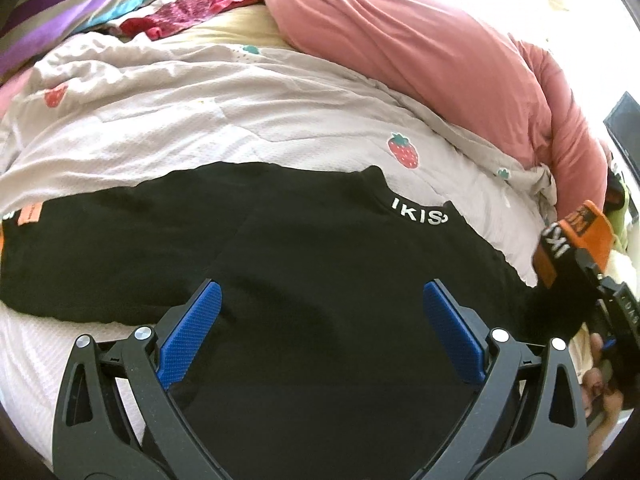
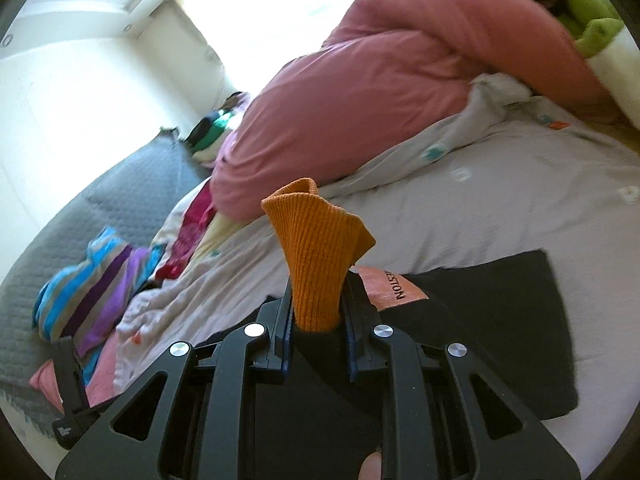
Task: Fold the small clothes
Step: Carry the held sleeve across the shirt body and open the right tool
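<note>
- Your bed point(image 1: 200, 128) carries a pale strawberry-print quilt point(image 1: 280, 120) with a pink duvet point(image 1: 420, 52) heaped behind it.
- The black garment point(image 1: 300, 240) lies spread flat on that quilt, in front of you.
- Your left claw point(image 1: 322, 326) hangs released above the black cloth.
- Your right claw point(image 2: 316, 316) is clenched on the garment's orange ribbed cuff point(image 2: 316, 256).

White "IKIS" lettering on the collar of the black garment point(image 1: 280, 248), last character cut off by a fold. Partial "IKI" in white on the black-and-orange cuff point(image 1: 568, 236), right of that collar. Right wrist view: peach patch point(image 2: 390, 286) on the black garment reads "NOLSTON", some letters hidden. Other patch print unreadable.
</note>
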{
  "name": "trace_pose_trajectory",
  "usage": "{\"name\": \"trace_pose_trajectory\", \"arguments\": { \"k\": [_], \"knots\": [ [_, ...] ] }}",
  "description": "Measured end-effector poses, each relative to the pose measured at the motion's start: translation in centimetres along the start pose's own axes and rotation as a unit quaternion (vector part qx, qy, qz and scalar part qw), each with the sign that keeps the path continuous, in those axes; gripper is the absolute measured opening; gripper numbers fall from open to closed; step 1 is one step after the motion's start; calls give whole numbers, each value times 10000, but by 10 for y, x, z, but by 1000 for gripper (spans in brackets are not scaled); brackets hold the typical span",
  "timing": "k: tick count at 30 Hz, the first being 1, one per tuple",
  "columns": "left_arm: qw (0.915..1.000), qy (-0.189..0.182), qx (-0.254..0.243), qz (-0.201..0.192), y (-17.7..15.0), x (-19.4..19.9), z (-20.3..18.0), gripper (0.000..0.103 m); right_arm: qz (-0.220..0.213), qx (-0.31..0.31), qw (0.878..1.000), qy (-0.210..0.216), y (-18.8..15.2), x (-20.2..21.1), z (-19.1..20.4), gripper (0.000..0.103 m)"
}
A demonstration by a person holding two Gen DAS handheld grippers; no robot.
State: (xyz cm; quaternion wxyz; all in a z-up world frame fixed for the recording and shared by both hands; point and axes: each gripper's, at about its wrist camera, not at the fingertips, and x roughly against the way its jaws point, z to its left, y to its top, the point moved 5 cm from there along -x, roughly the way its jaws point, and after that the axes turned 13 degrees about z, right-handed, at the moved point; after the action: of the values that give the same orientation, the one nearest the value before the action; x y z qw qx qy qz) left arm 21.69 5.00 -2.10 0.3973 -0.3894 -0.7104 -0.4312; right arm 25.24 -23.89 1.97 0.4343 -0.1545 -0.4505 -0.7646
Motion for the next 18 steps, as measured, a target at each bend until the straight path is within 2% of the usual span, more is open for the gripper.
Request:
{"name": "trace_pose_trajectory", "arguments": {
  "k": [5, 13, 14, 16, 18],
  "knots": [
    [9999, -62, 143, -23, -3, 6, 13, 95, 260, 369, 9990, -20, -14, -29, 30, 18],
    [9994, -134, 298, 87, -8, 2, 30, 95, 816, 559, 9950, 126, -38, -70, 53, 22],
    [9993, -155, 315, 110, -9, 1, 31, 95, 906, 590, 9940, 183, -41, -75, 55, 24],
    [9992, -183, 334, 135, -9, -1, 32, 95, 1015, 614, 9925, 289, -46, -80, 60, 42],
    [9991, -225, 332, 164, -10, -4, 33, 95, 1110, 683, 9905, 436, -51, -82, 65, 48]
  ]
}}
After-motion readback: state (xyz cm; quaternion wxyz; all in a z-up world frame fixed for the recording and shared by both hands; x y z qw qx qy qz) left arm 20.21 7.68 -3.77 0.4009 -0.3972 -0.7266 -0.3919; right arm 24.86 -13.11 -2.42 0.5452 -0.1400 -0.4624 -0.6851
